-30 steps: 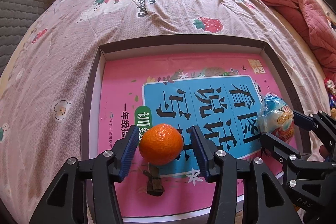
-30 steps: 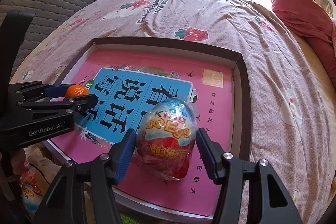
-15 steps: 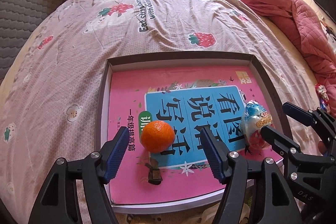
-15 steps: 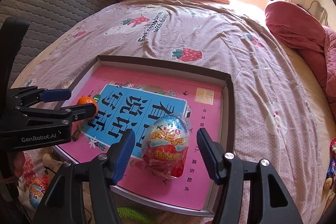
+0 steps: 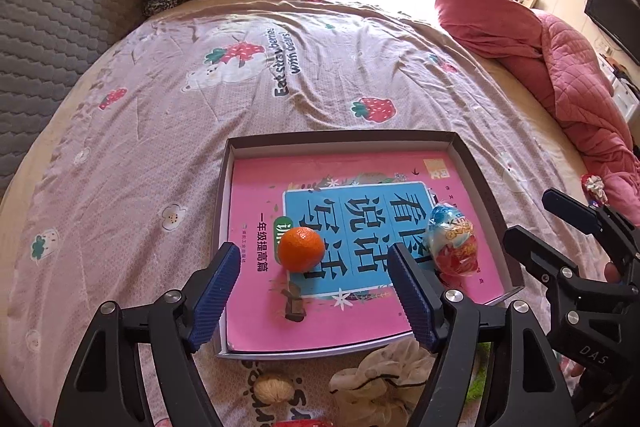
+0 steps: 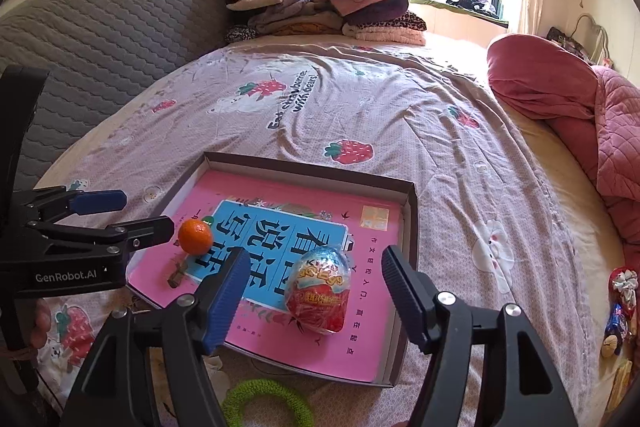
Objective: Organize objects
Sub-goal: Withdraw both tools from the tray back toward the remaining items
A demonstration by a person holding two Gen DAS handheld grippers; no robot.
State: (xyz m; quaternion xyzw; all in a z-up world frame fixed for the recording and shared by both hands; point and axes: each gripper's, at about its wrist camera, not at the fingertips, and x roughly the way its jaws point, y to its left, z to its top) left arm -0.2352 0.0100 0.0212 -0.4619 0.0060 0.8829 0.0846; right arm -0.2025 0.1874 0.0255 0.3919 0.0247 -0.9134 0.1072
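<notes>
A shallow box point(image 5: 476, 171) point(image 6: 412, 223) with a pink and blue book in it lies on the bed. An orange mandarin point(image 5: 301, 249) point(image 6: 195, 236) and a foil-wrapped chocolate egg point(image 5: 453, 242) point(image 6: 320, 290) rest on the book. A small brown piece point(image 5: 295, 303) point(image 6: 178, 274) lies near the mandarin. My left gripper point(image 5: 314, 295) is open and empty, pulled back above the box's near edge. My right gripper point(image 6: 313, 301) is open and empty, just behind the egg.
A cream scrunchie point(image 5: 384, 371), a walnut point(image 5: 273, 387) and a green ring point(image 6: 266, 401) lie on the sheet near the box's front. Wrapped sweets point(image 6: 620, 301) lie at the right. Folded clothes point(image 6: 316, 7) are stacked at the back; a pink quilt point(image 5: 560, 59) lies right.
Both grippers opened wider and drew back and up from the box. The mandarin and the egg stay on the book, released.
</notes>
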